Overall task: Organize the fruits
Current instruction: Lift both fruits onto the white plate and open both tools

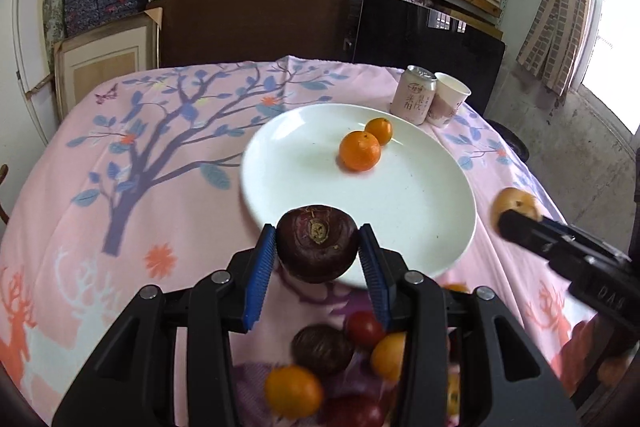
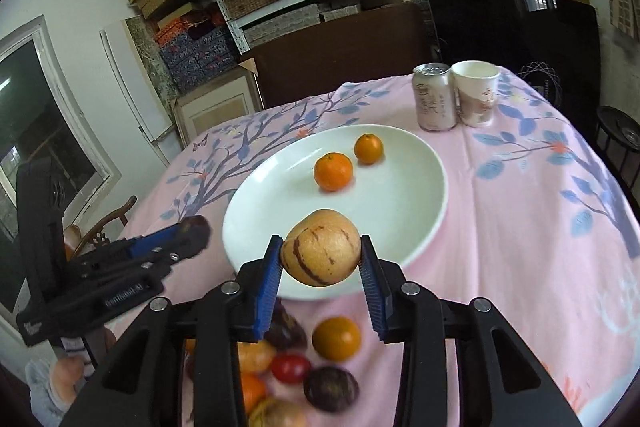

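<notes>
A dark purple round fruit (image 1: 317, 243), smooth-skinned with a dry tan stem scar facing the camera, sat low in the centre of the left wrist view, pinched between the two ribbed blue pads of the left gripper (image 1: 318, 251), whose fingers were closed against its sides just over the near rim of the plate (image 1: 400, 211). In the right wrist view a tan oval fruit with thin brown stripes (image 2: 320, 253) was clamped the same way in the right gripper (image 2: 320, 259), also at lower centre and over the plate's near edge. The plate was one wide, round, glossy white dish, and two small oranges (image 1: 360, 151) with dimpled peel lay close together toward its far side, the smaller one (image 1: 379, 131) behind. Below the grippers, at the bottom of both frames, a blurred heap of loose fruit (image 2: 304, 367) lay on the cloth: at least two oranges, two dark purple ones, a red one and some tan ones. Everything rested on a soft pink tablecloth (image 1: 160, 187) printed with blue-leaved trees and deer. At the upper right of the plate stood one pink drink can (image 1: 413, 95) and one paper cup (image 1: 448, 101), touching side by side.
</notes>
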`<state>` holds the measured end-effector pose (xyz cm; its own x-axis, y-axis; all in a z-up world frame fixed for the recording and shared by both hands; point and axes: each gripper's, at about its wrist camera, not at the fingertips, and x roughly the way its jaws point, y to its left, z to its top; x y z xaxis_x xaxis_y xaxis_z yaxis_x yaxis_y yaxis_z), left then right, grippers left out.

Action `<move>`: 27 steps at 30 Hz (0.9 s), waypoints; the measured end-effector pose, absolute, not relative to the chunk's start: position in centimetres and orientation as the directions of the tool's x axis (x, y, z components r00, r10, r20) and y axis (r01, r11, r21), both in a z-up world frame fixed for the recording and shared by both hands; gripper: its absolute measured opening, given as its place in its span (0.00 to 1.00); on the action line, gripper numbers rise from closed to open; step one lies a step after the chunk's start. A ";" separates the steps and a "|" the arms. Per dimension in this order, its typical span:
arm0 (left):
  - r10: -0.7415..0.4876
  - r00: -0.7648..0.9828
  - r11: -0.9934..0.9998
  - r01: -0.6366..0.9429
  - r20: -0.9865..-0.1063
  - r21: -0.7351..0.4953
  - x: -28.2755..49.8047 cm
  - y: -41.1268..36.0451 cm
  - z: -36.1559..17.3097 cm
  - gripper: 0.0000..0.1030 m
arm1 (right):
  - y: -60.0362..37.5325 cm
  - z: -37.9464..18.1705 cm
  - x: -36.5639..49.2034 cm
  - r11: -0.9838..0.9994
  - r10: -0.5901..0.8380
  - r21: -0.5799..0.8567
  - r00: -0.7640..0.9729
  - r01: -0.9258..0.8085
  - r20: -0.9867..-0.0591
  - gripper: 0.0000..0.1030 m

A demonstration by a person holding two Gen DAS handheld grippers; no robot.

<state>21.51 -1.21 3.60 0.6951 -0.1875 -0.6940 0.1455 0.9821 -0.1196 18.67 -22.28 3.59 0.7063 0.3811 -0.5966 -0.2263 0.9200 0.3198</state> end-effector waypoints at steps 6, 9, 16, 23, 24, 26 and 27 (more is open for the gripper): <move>-0.155 0.680 0.986 0.153 -0.716 -0.069 24.2 -2.8 1.1 0.67 | -22.8 1.4 20.9 0.940 0.334 0.273 0.728 -0.207 -0.599 0.53; -0.153 0.675 0.985 0.164 -0.722 -0.055 24.0 -2.8 0.7 0.67 | -24.0 2.3 20.3 0.922 0.361 0.334 0.747 -0.196 -0.559 0.65; -0.126 0.705 0.991 0.122 -0.698 -0.055 21.5 -0.7 1.3 0.80 | -25.8 1.5 19.2 0.900 0.378 0.407 0.742 -0.155 -0.554 0.65; -0.096 0.690 0.995 0.064 -0.718 -0.071 16.7 2.9 0.2 0.80 | -28.2 0.3 16.7 0.883 0.369 0.460 0.744 -0.095 -0.556 0.69; -0.094 0.679 0.995 0.048 -0.728 -0.083 16.1 3.6 -0.1 0.80 | -28.8 0.1 16.2 0.877 0.368 0.474 0.747 -0.080 -0.553 0.71; -0.097 0.664 0.994 0.029 -0.741 -0.104 15.3 4.5 -0.7 0.80 | -29.7 -0.1 15.3 0.866 0.366 0.496 0.754 -0.062 -0.545 0.73; -0.101 0.660 0.993 0.026 -0.745 -0.112 14.9 4.8 -0.9 0.80 | -30.1 -0.2 14.9 0.860 0.363 0.507 0.757 -0.049 -0.544 0.75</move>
